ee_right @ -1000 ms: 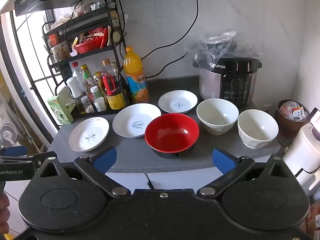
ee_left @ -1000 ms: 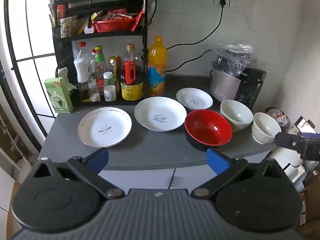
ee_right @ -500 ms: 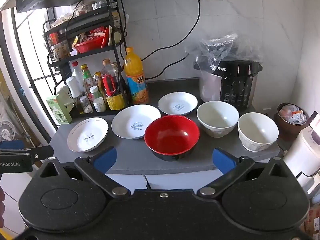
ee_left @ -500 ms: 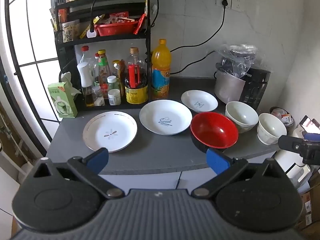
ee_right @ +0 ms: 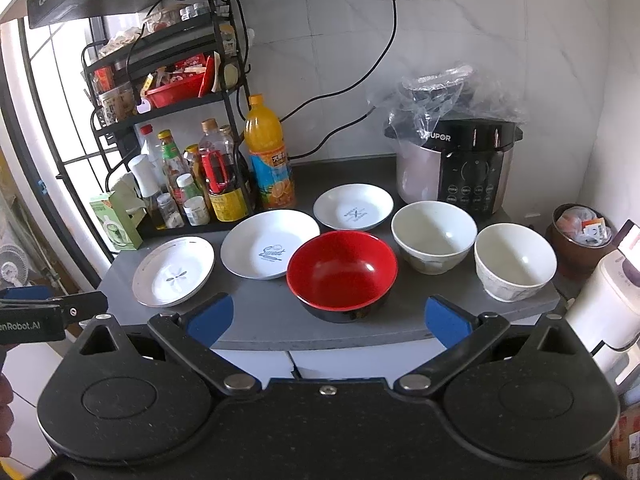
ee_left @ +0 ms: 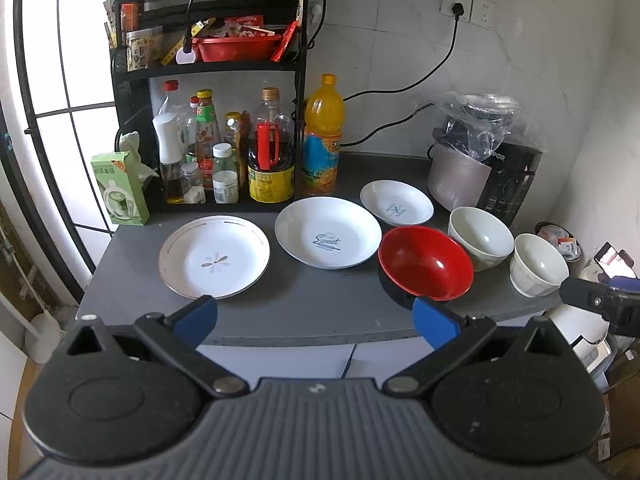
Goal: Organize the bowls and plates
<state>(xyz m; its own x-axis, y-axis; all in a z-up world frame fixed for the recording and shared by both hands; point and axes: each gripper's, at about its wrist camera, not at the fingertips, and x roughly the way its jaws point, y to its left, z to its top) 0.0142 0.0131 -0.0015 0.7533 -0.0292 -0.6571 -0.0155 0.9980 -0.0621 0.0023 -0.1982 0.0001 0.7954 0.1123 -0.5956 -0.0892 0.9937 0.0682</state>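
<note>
On the grey counter (ee_left: 304, 308) lie a flower-pattern plate (ee_left: 214, 256), a "Sweet" plate (ee_left: 328, 237) and a small plate (ee_left: 396, 208). To their right stand a red bowl (ee_left: 426, 266) and two white bowls (ee_left: 480, 238) (ee_left: 538, 264). The same dishes show in the right wrist view: flower plate (ee_right: 173, 271), "Sweet" plate (ee_right: 269, 249), small plate (ee_right: 353, 207), red bowl (ee_right: 342, 270), white bowls (ee_right: 434, 237) (ee_right: 515, 260). My left gripper (ee_left: 316, 318) is open and empty before the counter edge. My right gripper (ee_right: 328, 318) is open and empty, in front of the red bowl.
A black rack (ee_left: 208, 68) with bottles and jars stands at the back left, with an orange juice bottle (ee_left: 322, 136) and a green carton (ee_left: 120, 188) beside it. A rice cooker (ee_right: 456, 164) under a plastic bag stands at the back right. A brown pot (ee_right: 578, 236) sits far right.
Both grippers have drifted slightly back and up from the counter; the dishes sit a little lower and more centred in view. Nothing on the counter has moved.
</note>
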